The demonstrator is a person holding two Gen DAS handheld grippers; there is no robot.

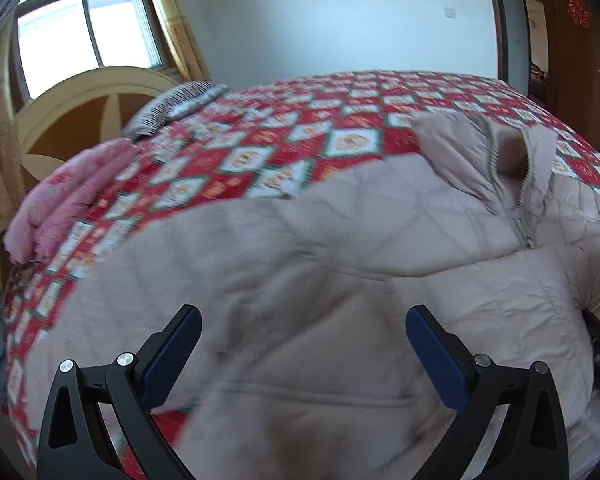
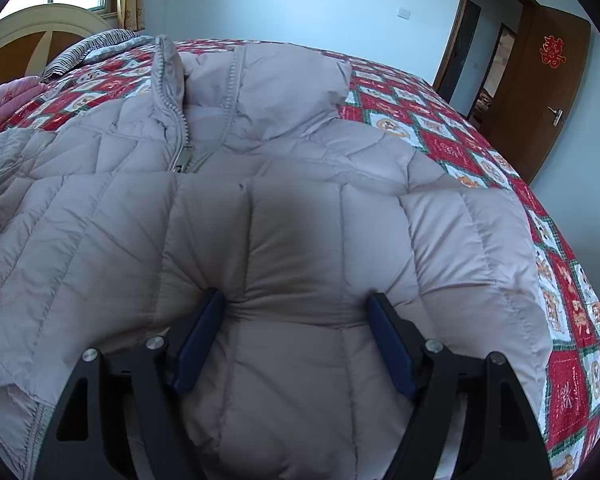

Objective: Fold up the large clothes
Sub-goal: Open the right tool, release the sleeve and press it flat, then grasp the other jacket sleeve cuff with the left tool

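- Left wrist view: A beige quilted down jacket (image 1: 300, 248) lies spread across a bed covered by a red patchwork quilt (image 1: 260, 136), its zipped collar (image 1: 500, 160) toward the far side. The left gripper (image 1: 304, 356) hovers above the padded fabric with its fingers (image 1: 172, 356) spread wide and nothing between them; the frame is motion-blurred. A folded pink blanket (image 1: 72, 196) and a striped pillow (image 1: 180, 104) sit near the headboard, apart from the jacket.
- Right wrist view: The right gripper (image 2: 296, 344) is pressed into the jacket (image 2: 340, 152), where a sleeve appears to lie folded across the chest. A puffed ridge of fabric bulges between its blue fingers (image 2: 200, 336), which touch its sides; the jaws are opening, likely letting go of the placed layer. The open door (image 2: 540, 92) stands beyond the bed.
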